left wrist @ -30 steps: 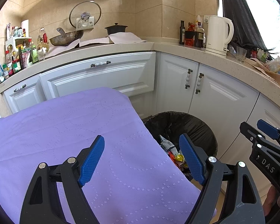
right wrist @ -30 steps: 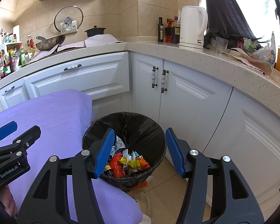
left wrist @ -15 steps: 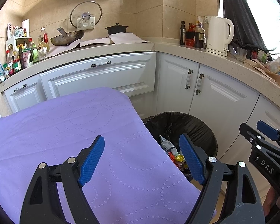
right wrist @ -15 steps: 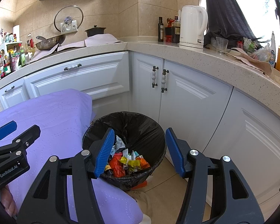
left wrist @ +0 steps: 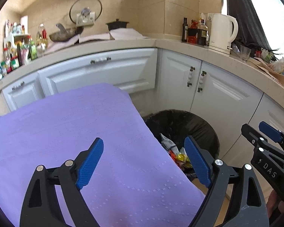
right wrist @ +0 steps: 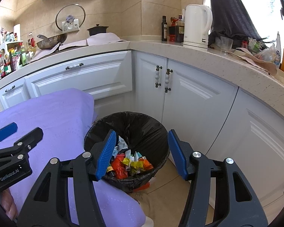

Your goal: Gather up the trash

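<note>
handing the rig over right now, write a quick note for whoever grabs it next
Left gripper: jaws opening, nothing between them, over the purple cloth.
Right gripper: open, empty, above the trash bin.
Things: the black-lined bin stands on the floor beside the clothed table; wrappers lie inside.
Done: trash already in the bin; the visible part of the cloth is bare.
Left: an orange scrap on the floor at the bin's base looks worth collecting.

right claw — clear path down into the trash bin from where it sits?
Probably yes. The right claw is open and empty, pointing down over the black-lined trash bin, whose mouth is uncovered with wrappers showing inside. The purple cloth lies left of the rim, not across it.
</note>
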`<state>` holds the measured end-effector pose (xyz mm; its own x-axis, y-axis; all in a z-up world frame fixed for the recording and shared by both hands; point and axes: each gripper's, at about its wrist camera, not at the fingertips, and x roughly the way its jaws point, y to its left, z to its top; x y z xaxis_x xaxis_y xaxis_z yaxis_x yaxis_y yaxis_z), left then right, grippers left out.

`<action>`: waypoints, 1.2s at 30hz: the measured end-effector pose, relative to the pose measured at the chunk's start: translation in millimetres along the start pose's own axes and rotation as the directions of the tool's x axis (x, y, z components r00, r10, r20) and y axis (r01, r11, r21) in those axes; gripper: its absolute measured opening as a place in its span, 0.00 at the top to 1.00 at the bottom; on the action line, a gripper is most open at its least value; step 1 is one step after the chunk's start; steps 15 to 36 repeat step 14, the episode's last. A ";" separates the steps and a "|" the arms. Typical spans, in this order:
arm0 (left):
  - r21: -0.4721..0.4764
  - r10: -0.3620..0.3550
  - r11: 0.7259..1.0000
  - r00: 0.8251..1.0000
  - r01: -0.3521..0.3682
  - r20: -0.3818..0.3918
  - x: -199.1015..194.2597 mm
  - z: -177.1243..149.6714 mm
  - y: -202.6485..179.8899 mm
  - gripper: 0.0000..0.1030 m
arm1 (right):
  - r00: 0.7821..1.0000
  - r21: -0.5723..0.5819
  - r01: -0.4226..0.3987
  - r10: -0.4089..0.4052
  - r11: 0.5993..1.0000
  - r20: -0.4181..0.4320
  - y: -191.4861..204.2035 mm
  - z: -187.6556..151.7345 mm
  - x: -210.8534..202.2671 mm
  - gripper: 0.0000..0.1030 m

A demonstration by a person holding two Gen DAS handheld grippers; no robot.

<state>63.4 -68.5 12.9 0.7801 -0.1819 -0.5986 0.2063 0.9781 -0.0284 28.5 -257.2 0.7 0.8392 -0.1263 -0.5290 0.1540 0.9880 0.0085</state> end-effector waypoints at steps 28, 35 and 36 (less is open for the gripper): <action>-0.015 0.057 0.998 0.998 -0.058 -0.021 3.8 -1.7 28.1 0.18 | 0.999 -0.051 -0.045 0.045 0.998 0.000 26.4 7.6 3.0 0.40; -0.015 0.057 0.998 0.998 -0.058 -0.021 3.8 -1.7 28.1 0.18 | 0.999 -0.051 -0.045 0.045 0.998 0.000 26.4 7.6 3.0 0.40; -0.015 0.057 0.998 0.998 -0.058 -0.021 3.8 -1.7 28.1 0.18 | 0.999 -0.051 -0.045 0.045 0.998 0.000 26.4 7.6 3.0 0.40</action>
